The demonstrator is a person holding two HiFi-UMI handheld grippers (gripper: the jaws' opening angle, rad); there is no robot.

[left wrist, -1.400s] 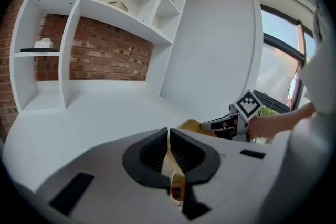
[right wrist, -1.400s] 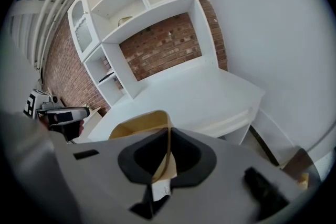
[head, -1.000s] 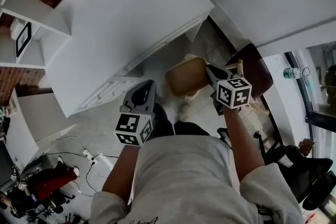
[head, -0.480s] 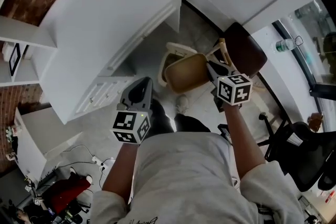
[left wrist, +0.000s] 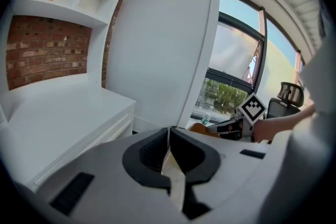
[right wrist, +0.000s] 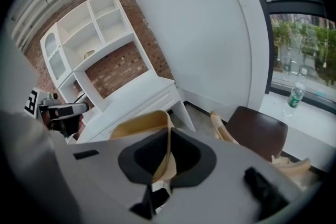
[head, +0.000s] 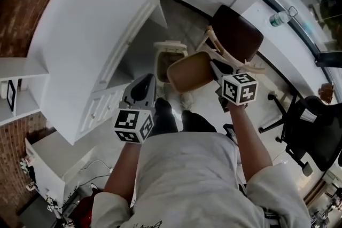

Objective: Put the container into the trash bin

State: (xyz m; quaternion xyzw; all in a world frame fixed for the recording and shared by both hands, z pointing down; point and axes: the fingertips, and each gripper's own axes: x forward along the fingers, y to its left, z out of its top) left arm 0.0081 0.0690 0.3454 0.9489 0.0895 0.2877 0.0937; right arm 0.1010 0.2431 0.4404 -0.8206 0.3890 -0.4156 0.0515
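Trash bin (head: 171,46) shows in head view only; right tool (right wrist: 168,138) pinches container (right wrist: 137,124).

The trash bin (head: 170,55) stands on the floor (head: 184,17), between the desk (head: 91,34) on the left and the chair (head: 239,34) on the right. The container (head: 189,73) hangs just before the bin.

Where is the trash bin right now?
In the head view the trash bin stands on the floor at upper centre, between the white desk and the brown chair. The tan container, pinched in the right gripper, partly covers it.
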